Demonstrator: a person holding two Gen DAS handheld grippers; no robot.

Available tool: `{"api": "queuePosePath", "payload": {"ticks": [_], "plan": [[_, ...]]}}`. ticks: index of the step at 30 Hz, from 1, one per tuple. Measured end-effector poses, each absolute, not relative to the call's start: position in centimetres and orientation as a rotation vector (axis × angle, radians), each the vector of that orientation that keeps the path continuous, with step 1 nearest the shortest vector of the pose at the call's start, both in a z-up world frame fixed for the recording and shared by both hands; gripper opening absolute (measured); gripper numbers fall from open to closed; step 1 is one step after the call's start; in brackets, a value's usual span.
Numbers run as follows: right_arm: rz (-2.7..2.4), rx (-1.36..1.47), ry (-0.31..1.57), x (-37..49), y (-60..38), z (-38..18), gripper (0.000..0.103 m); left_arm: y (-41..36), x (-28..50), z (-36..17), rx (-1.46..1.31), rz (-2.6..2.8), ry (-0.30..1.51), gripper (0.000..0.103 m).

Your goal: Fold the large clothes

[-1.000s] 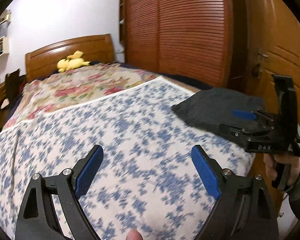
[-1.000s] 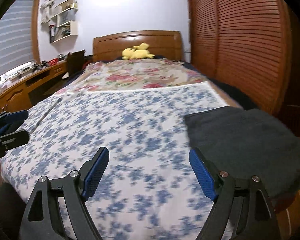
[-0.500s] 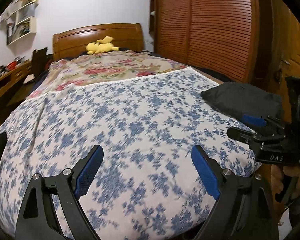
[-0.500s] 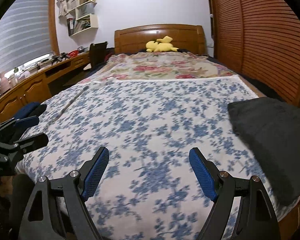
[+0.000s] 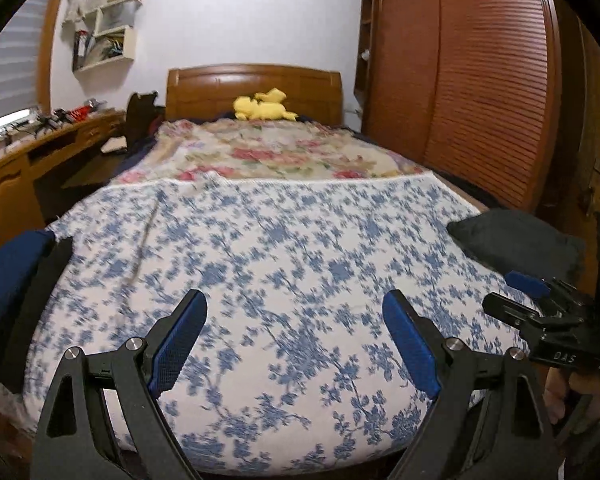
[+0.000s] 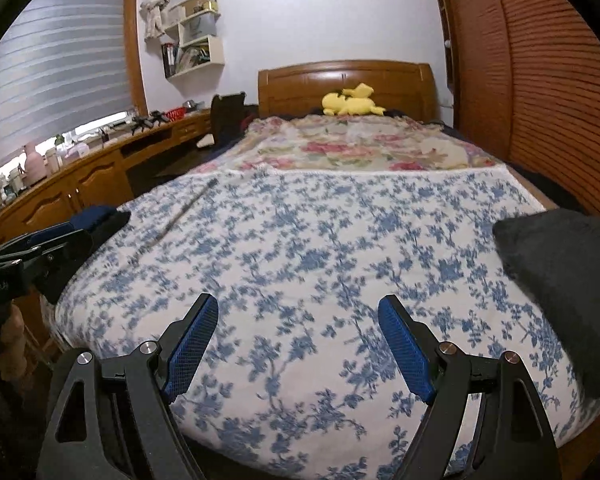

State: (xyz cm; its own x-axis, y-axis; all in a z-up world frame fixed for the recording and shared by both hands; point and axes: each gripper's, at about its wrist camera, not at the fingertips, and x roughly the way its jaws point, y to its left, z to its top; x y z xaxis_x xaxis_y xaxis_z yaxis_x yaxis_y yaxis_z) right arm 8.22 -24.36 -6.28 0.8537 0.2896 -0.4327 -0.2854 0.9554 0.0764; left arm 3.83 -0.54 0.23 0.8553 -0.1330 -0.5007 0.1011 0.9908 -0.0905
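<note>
Both grippers, left gripper [image 5: 295, 344] and right gripper [image 6: 298, 346], gape empty above the bedspread [image 5: 284, 248]

A folded garment [image 6: 560, 280] lies at the bed's [image 6: 340, 260] right edge; a plush toy [image 6: 350, 101] sits by the headboard [image 6: 348, 80].

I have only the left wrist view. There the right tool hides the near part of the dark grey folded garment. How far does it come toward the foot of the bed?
Observer: In the right wrist view the dark grey folded garment runs along the bed's right edge almost to the foot corner.
Operator: Is the right tool holding anything?
Observer: No. The right tool is open, with only the blue-flowered white bed cover below its gap.
Operator: And my left tool, from outside?
Observer: The left tool is at the bed's left edge, just before a navy and black cloth; whether they touch, I cannot tell.
</note>
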Motion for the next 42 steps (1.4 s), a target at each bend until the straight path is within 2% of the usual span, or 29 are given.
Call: {"api": "queuePosePath", "payload": {"ticks": [9,14,42], "plan": [[0.315,0.031,0.326,5.8,-24.1,-2.8,0.083,0.4,1.4,3.8,-0.055,-0.087,0.416,0.09],[0.311,0.029,0.291,4.3,-24.0,-3.0,0.083,-0.1,0.7,4.3,-0.041,-0.081,0.384,0.09],[0.295,0.035,0.272,3.3,-24.3,-3.1,0.083,-0.3,0.3,3.9,-0.047,-0.074,0.383,0.09]]}}
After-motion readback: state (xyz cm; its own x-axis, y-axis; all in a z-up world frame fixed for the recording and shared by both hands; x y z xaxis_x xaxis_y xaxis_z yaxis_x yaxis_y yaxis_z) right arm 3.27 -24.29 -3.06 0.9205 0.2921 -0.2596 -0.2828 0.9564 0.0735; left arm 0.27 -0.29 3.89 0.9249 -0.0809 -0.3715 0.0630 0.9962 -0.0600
